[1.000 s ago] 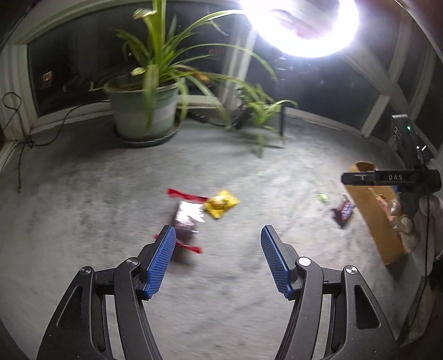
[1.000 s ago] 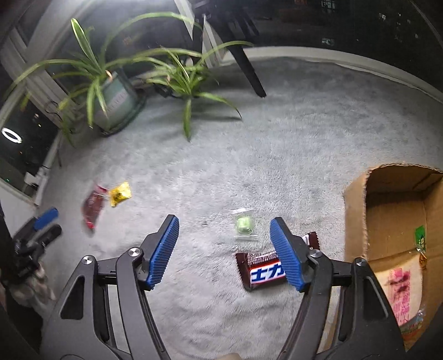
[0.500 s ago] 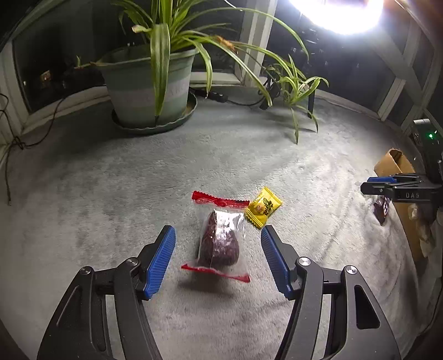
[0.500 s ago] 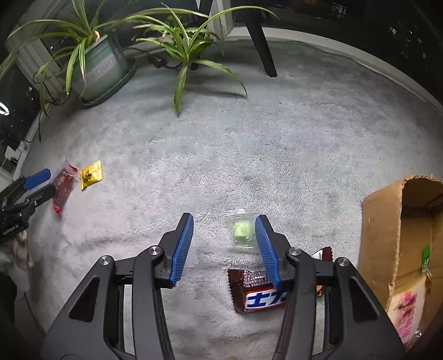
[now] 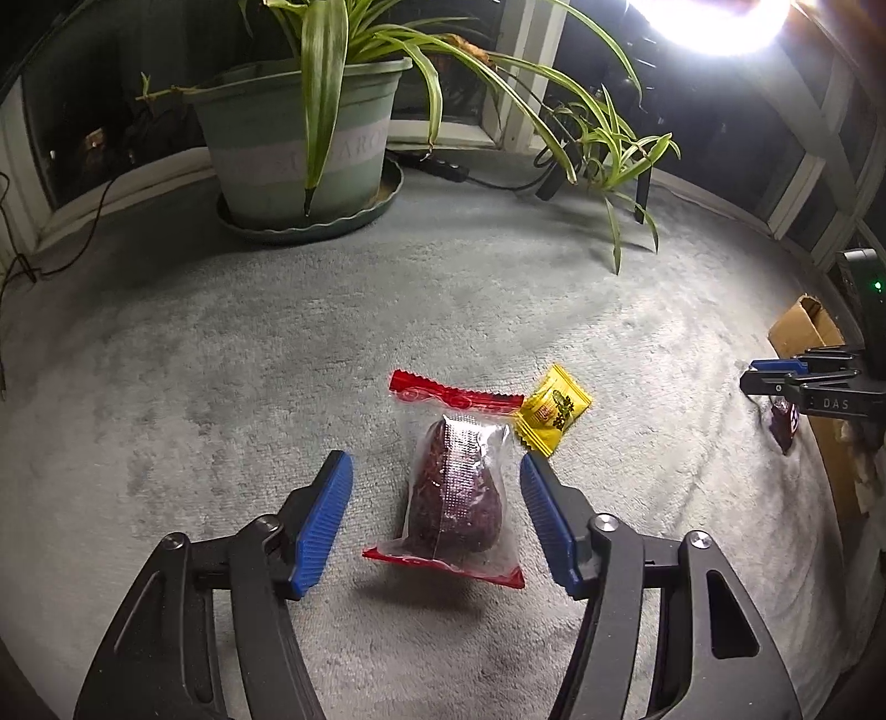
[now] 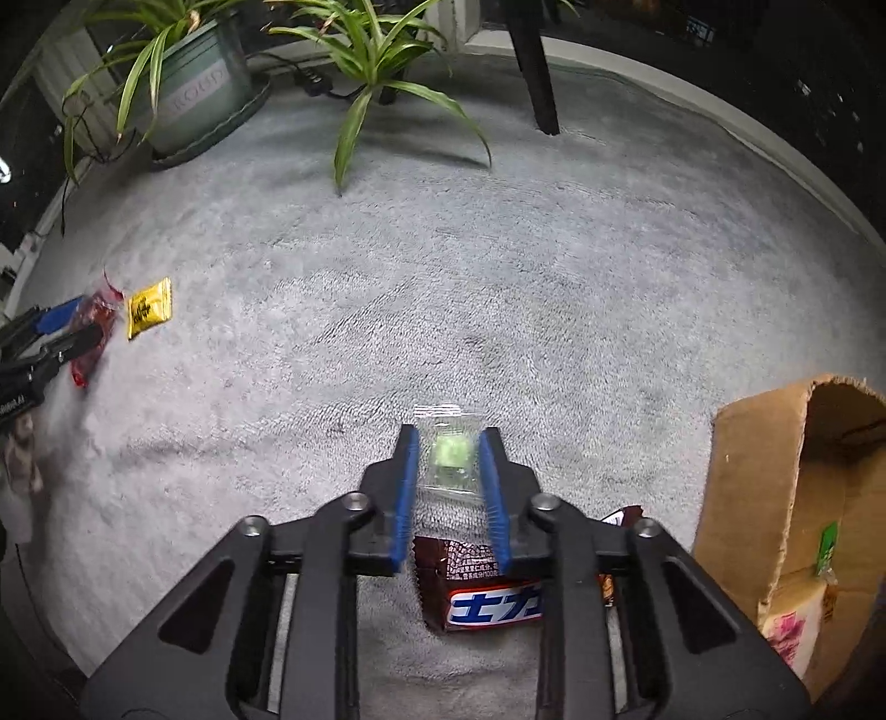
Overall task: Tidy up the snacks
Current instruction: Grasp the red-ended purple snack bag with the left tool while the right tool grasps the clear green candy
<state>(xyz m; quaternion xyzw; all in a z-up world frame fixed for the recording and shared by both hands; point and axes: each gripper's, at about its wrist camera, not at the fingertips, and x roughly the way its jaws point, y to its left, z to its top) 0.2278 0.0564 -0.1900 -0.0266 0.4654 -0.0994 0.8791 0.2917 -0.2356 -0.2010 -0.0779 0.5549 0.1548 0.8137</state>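
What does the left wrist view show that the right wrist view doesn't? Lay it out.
Only the left wrist view: the bright lamp and the left gripper open around the red-edged date packet.

Only the right wrist view: the right gripper shut on the clear green candy packet, and the box's inside.

Both: the yellow candy, chocolate bar, cardboard box, potted plant, grey carpet.

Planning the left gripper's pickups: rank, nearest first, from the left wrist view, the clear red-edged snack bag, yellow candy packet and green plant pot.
1. Clear red-edged snack bag: between the open left gripper fingers.
2. Yellow candy packet: just beyond, right.
3. Green plant pot: far back, left.
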